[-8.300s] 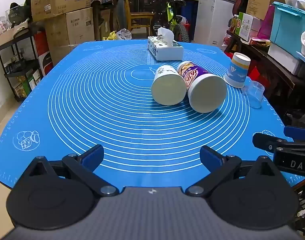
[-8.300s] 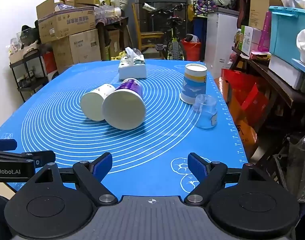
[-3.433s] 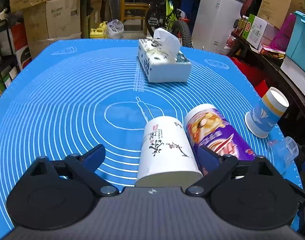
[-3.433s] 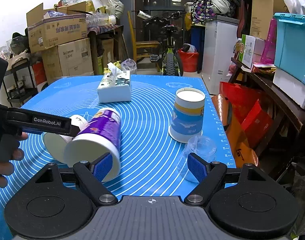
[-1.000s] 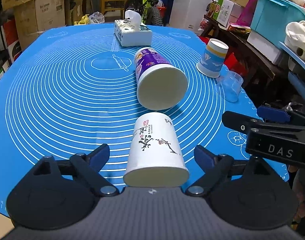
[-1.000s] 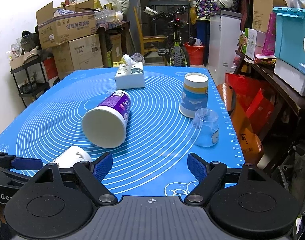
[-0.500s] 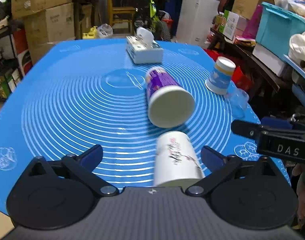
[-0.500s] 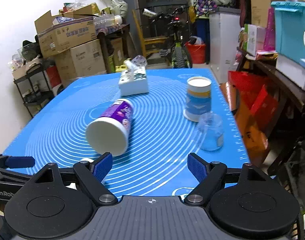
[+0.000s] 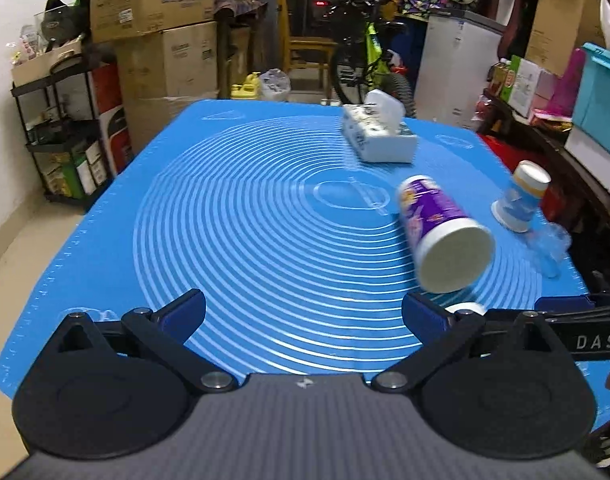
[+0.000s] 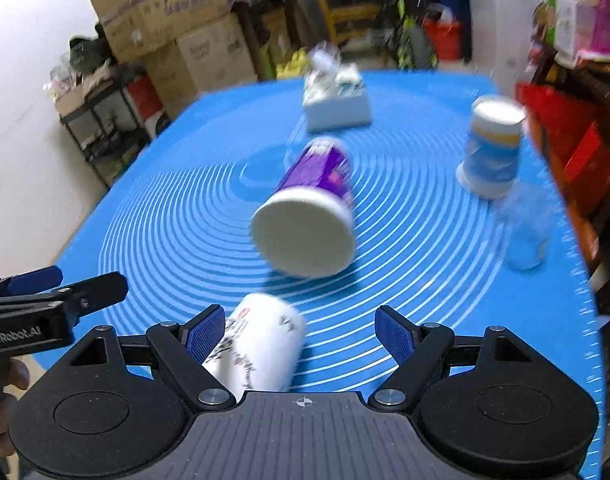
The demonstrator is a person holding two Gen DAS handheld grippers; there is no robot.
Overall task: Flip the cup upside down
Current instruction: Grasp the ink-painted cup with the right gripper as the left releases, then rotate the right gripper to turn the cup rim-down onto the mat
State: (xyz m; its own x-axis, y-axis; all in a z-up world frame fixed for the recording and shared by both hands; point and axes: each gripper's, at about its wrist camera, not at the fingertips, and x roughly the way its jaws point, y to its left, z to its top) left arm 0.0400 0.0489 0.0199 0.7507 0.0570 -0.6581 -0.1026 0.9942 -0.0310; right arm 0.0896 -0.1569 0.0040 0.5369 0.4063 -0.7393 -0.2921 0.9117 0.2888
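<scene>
— Right wrist view: where is the white paper cup with ink drawings (image 10: 261,354)?

— Lying on the blue ringed mat (image 10: 425,240), near edge, between the right gripper (image 10: 301,334)'s wide-spread fingers, beside the left pad.

— Left gripper (image 9: 303,316)?

— Wide apart, holding nothing.

My left gripper (image 9: 303,312) is matt black plastic, its fingers (image 9: 183,309) faced with blue ribbed pads, and small shiny metal pins sit at the joints. My right gripper (image 10: 301,330) looks the same, with a grey, finely textured body below. The mat (image 9: 241,216) is smooth blue silicone-like sheet with a soft sheen and printed white rings. The white cup (image 10: 257,350) looks like matt paper with ink-style print. The purple cup (image 10: 311,200) has a glossy printed wrap and a dull white base. The blue cup (image 10: 491,152) seems paper too. The small clear cup (image 10: 525,236) is transparent plastic. The tissue box (image 9: 379,138) is printed card.
</scene>
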